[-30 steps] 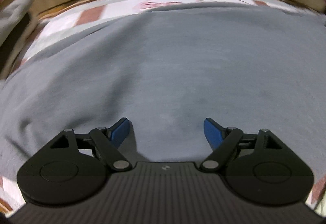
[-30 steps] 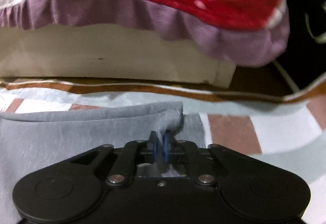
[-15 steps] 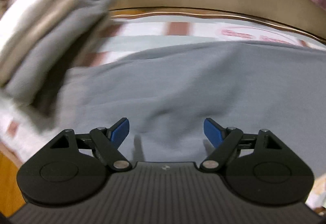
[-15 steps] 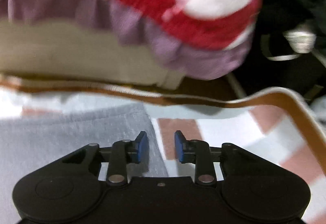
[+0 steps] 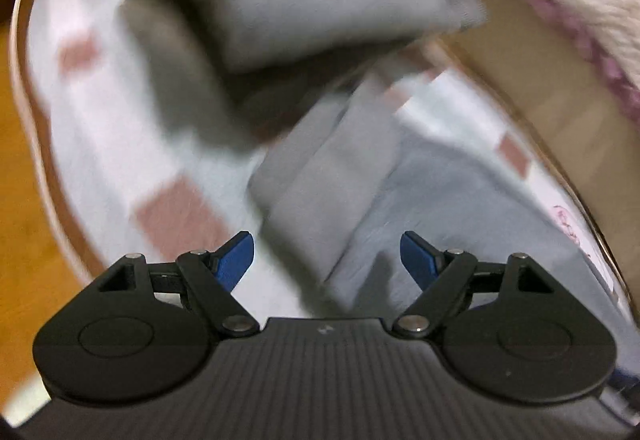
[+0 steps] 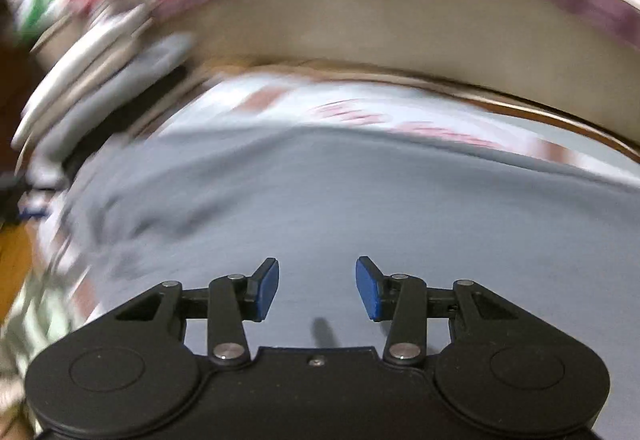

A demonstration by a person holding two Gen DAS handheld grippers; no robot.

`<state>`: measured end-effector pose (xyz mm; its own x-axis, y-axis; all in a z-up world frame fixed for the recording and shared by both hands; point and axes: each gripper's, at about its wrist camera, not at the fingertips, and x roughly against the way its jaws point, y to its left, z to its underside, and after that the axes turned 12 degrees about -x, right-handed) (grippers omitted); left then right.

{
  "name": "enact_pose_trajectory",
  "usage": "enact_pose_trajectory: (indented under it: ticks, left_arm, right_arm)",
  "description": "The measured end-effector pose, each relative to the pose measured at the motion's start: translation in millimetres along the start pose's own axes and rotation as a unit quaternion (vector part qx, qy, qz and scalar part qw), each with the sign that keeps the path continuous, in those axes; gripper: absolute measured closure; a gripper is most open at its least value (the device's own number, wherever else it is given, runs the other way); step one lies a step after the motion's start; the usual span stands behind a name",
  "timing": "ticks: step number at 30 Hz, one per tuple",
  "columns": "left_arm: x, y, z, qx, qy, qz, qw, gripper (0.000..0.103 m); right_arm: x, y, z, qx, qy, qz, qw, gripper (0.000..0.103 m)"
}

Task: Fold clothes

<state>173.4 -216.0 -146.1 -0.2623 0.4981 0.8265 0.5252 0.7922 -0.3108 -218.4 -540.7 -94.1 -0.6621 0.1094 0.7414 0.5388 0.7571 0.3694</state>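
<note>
Stacked folded clothes (image 5: pixel 320 7) blocking left, spread grey garment (image 6: pixel 360 199) unobstructed

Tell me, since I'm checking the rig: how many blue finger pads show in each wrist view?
2 in each: left gripper pads wide apart over the grey garment; right gripper pads, jaws opening, nothing between.

We see a plain grey garment (image 6: pixel 380 207) spread flat across the middle and lower part of the right wrist view, its far edge running across the centre and its left side rumpled and blurred. In the left wrist view we see its sleeve (image 5: pixel 328 175), a folded grey strip slanting from lower centre up toward the centre of the frame.
</note>
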Motion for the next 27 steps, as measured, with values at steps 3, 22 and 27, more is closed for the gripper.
enact_pose_trajectory:
  ticks: [3,22,27]
  left_arm:
    - [-26.6,14.4,-0.7,0.063,0.025,0.045,0.9967,0.023]
    - [-27.0,-27.2,-20.5,-0.077,-0.079,-0.014,0.9938,0.067]
    - [-36.0,-16.7,-20.0,-0.032,-0.059,0.012,0.9976,0.066]
  right_arm:
    - [-22.6,66.1,8.5,0.068,0.024,-0.027,0.997,0.055]
    - [-75.9,100.2,50.9,0.012,0.065,-0.04,0.997,0.048]
    - [-72.3,105.1,55.8,0.021,0.069,-0.036,0.997,0.046]
